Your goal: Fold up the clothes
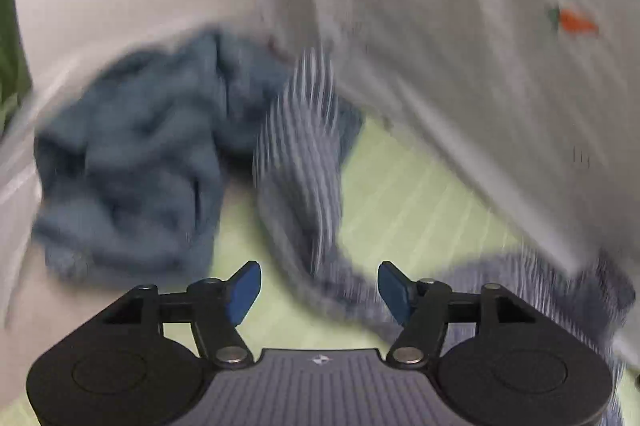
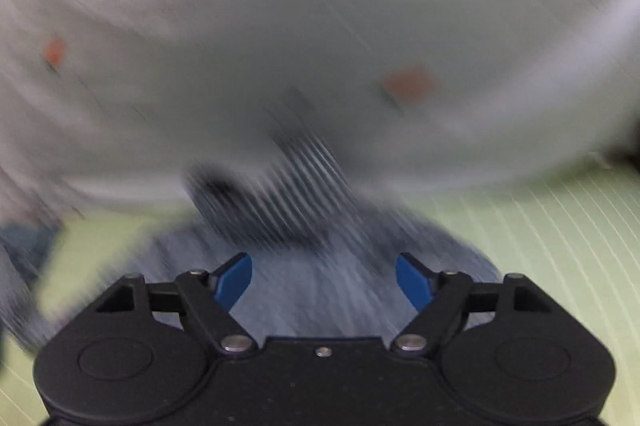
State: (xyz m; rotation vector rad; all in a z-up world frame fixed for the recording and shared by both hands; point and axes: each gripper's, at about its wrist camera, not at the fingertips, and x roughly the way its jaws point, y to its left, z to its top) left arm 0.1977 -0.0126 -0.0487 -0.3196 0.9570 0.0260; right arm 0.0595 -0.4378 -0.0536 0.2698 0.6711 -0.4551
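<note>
Green striped mat (image 1: pixel 400 194) | striped garment (image 1: pixel 304 162), white shirt (image 1: pixel 460 46) | left claw (image 1: pixel 319 293) spread, empty | right claw (image 2: pixel 324 282) spread, empty

Left tool (image 1: pixel 319 292): matt black plastic links, blue pads, bright metal rivets. Blue garment (image 1: pixel 132 170): soft, nubbly cloth. Striped garment (image 1: pixel 304 166): thin woven cloth. Pale grey garment (image 1: pixel 460 46): smooth cloth with orange motifs. Green surface (image 1: pixel 404 202): matt, finely lined.
</note>
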